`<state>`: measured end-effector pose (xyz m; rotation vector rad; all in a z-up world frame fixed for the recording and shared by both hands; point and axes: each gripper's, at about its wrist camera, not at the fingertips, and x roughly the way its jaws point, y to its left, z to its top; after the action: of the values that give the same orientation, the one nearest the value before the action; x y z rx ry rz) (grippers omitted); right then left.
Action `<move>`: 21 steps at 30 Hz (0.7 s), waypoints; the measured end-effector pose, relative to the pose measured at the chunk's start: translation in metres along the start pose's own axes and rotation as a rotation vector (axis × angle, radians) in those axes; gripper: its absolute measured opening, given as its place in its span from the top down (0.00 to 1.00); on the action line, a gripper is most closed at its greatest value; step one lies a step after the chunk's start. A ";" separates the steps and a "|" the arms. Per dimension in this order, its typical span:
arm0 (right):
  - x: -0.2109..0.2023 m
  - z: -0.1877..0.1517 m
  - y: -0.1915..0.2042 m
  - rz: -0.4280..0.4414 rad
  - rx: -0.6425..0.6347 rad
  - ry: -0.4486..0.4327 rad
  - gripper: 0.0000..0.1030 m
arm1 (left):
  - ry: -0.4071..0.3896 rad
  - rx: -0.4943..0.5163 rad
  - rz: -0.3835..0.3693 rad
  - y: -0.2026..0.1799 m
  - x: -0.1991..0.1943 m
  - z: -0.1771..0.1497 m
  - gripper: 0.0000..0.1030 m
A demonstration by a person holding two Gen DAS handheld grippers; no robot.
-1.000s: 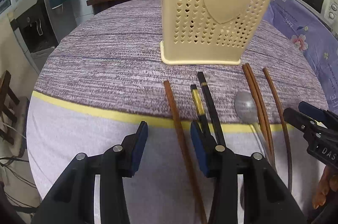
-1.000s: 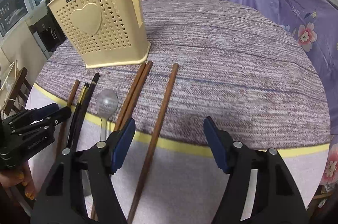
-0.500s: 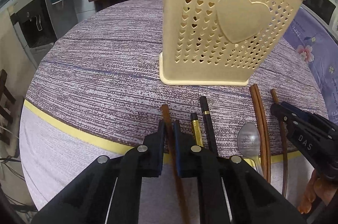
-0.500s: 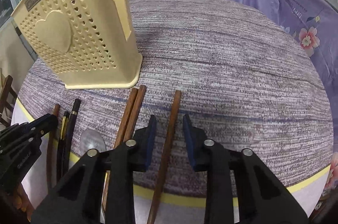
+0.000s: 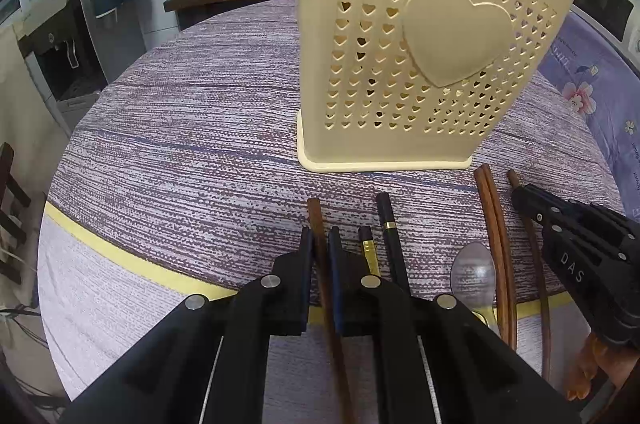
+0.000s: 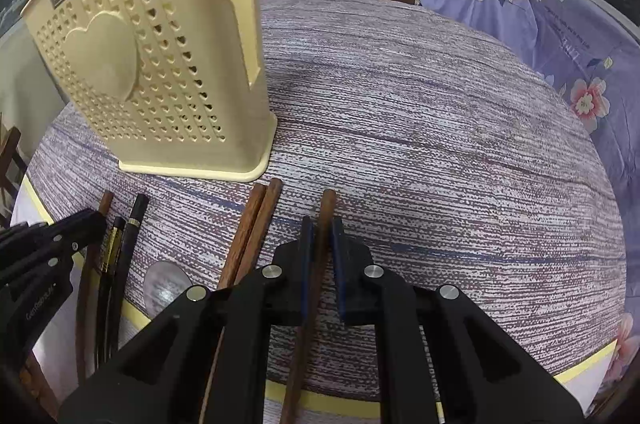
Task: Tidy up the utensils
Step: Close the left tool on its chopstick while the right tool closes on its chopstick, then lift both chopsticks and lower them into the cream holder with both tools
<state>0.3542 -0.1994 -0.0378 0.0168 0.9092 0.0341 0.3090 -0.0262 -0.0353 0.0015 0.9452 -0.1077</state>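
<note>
On the purple woven tablecloth [image 5: 192,127], just in front of the cream perforated holder [image 5: 404,71], the utensils lay in a loose row with their ends toward the holder, presumably so each could be taken by its shaft and dropped in upright; the left gripper [image 5: 320,248] was clamped on the leftmost brown chopstick [image 5: 316,220], its blue pads pressed to either side of the shaft with the stick's end poking out beyond the fingertips toward the holder's base; that grip near one end looked chosen to leave most of the length free for tipping into the holder. Beside it, untouched, lay two black chopsticks [image 5: 386,224] with gold bands, a clear plastic spoon [image 5: 474,272], and a pair of brown chopsticks [image 5: 490,207] touching each other. At the far end of the row, the right gripper [image 6: 320,236] was closed on the single brown chopstick [image 6: 327,203] there, jaws drawn in against the shaft and the stick running back between the gripper's arms and over the yellow border of the cloth; both held sticks seemed to be resting on the table, though I could not tell for certain. Each held chopstick sat centred between its pads, near the holder's base but apart from it; the holder's open top was out of view, so its contents could not be told.
</note>
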 end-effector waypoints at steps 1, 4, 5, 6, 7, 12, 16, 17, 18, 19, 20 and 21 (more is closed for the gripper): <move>-0.001 -0.001 -0.001 0.011 0.006 0.000 0.91 | -0.001 0.003 0.001 0.000 0.000 0.000 0.91; -0.006 -0.001 -0.006 0.043 0.033 -0.025 0.91 | -0.002 -0.008 -0.012 0.000 -0.001 0.000 0.91; -0.007 0.001 -0.009 0.051 0.041 -0.033 0.91 | -0.006 -0.018 -0.021 0.003 -0.002 0.000 0.91; -0.011 0.000 -0.011 0.063 0.049 -0.043 0.91 | -0.014 -0.026 -0.028 0.005 -0.004 0.001 0.92; -0.014 0.001 -0.013 0.071 0.054 -0.051 0.91 | -0.023 -0.034 -0.035 0.007 -0.007 0.002 0.92; -0.042 0.003 -0.021 0.108 0.067 -0.115 0.91 | -0.087 -0.057 -0.078 0.015 -0.034 0.006 0.92; -0.076 0.006 -0.029 0.158 0.078 -0.180 0.92 | -0.156 -0.059 -0.109 0.019 -0.066 0.011 0.92; -0.086 0.008 -0.031 0.170 0.076 -0.197 0.92 | -0.177 -0.058 -0.117 0.020 -0.077 0.013 0.92; -0.093 0.010 -0.033 0.177 0.072 -0.210 0.92 | -0.196 -0.057 -0.124 0.021 -0.086 0.014 0.92; -0.103 0.012 -0.035 0.182 0.066 -0.230 0.92 | -0.222 -0.054 -0.129 0.023 -0.098 0.016 0.92; -0.113 0.013 -0.037 0.184 0.061 -0.248 0.92 | -0.240 -0.051 -0.131 0.025 -0.106 0.018 0.92; -0.122 0.013 -0.038 0.186 0.055 -0.265 0.92 | -0.259 -0.050 -0.135 0.025 -0.115 0.019 0.92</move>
<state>0.2905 -0.2420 0.0657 0.1537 0.6411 0.1760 0.2601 0.0080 0.0677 -0.1198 0.6885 -0.2045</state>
